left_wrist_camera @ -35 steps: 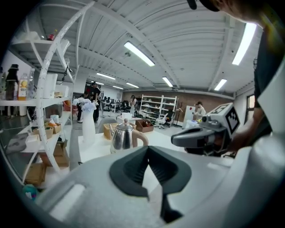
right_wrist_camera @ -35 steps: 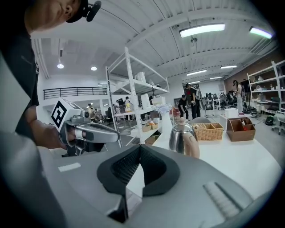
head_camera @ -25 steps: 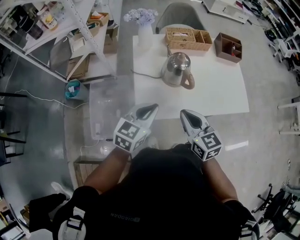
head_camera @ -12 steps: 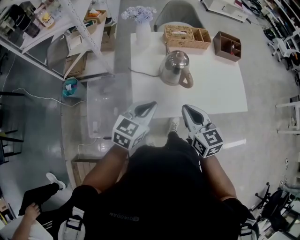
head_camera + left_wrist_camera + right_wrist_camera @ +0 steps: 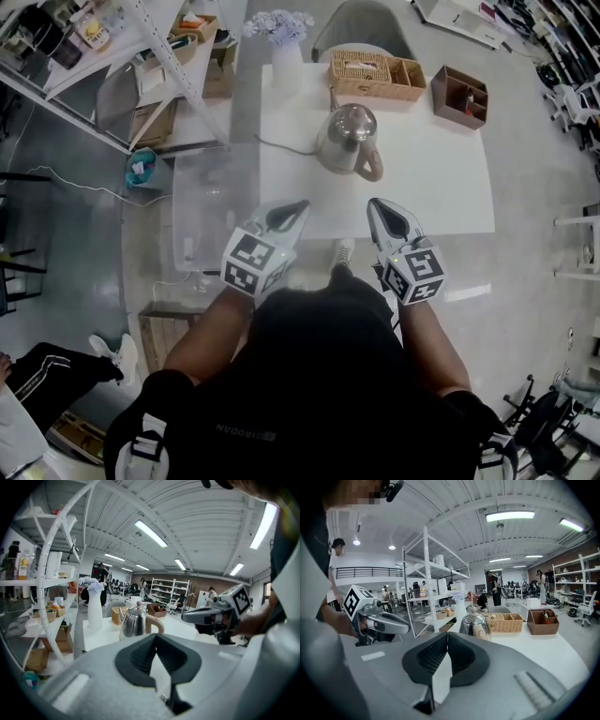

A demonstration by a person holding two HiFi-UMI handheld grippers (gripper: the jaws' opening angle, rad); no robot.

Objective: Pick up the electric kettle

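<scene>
Gotta open the closed, empty right tool (image 5: 380, 206) first, then reach toward 12 o'clock for the kettle (image 5: 345, 137) on the worktop (image 5: 441, 178) and clamp its handle (image 5: 374, 167) at 5 o'clock, keeping the likewise closed, empty left tool (image 5: 296, 206) off the cord (image 5: 281, 146).

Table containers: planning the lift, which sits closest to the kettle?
The light wicker basket, just behind the kettle; the dark brown box stands farther right.

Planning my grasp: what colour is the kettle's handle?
Beige; kettle handle shows best in the head view.
</scene>
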